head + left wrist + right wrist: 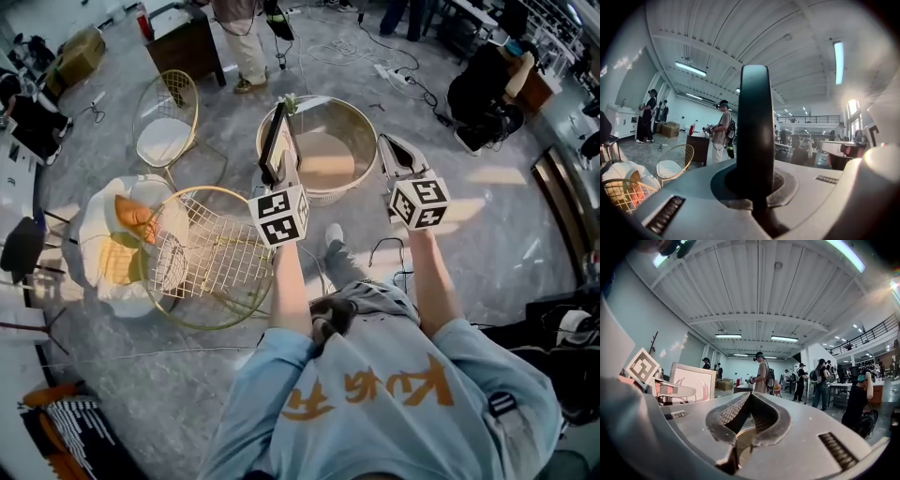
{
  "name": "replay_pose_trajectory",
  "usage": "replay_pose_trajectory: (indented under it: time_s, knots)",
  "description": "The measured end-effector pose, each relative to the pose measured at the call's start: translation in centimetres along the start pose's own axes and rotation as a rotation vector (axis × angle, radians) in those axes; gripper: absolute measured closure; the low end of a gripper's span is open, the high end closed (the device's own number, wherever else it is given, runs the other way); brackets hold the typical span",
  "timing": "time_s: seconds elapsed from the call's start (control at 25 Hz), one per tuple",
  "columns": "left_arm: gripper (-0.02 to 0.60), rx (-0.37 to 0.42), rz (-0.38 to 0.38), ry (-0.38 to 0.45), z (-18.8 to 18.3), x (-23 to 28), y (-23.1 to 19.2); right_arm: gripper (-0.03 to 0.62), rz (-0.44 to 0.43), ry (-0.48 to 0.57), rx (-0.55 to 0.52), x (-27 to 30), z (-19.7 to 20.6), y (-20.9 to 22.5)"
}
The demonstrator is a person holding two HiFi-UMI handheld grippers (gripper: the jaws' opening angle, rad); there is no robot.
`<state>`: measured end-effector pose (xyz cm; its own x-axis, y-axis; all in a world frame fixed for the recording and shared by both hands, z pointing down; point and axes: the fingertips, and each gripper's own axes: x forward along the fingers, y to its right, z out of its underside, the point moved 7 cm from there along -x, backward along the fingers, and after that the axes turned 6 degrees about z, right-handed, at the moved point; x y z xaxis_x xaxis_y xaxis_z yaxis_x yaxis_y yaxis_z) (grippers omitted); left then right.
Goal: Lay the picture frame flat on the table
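My left gripper (284, 178) is clamped on the picture frame (273, 141), which stands upright and edge-on between its jaws. My right gripper (390, 148), just to the left one's right, has its jaws together on nothing. Left of the left gripper sits a wire chair (211, 253). Beyond both grippers is the round table (328, 159). The frame is at the table's near left rim, and I cannot tell whether it touches.

black picture frame (275, 142), gold wire chair (201, 249)
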<state>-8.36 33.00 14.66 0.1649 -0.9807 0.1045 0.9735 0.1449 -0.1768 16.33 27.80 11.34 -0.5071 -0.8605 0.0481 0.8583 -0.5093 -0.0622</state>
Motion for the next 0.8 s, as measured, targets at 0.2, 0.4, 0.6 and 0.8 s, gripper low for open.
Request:
replay_pose_trajectory:
  time_s: [0.2, 0.4, 0.6, 0.8]
  knots:
    - [0.555, 0.005, -0.023, 0.012, -0.3, 2.6, -0.8, 0.597, -0.005, -0.004, 0.01, 2.7, 0.6, 1.7]
    - [0.555, 0.011, -0.038, -0.018, -0.3, 6.1, -2.2, 0.597, -0.02, -0.008, 0.063, 7.7, 1.4, 3.4]
    - [0.557, -0.002, -0.074, -0.076, 0.7, 10.4, -4.0, 0.597, -0.064, -0.042, 0.121, 14.0, 3.1, 4.5]
    - [0.555, 0.009, -0.118, -0.187, 2.1, 15.5, -6.3, 0.597, -0.032, -0.098, 0.222, 20.0, 6.0, 8.1]
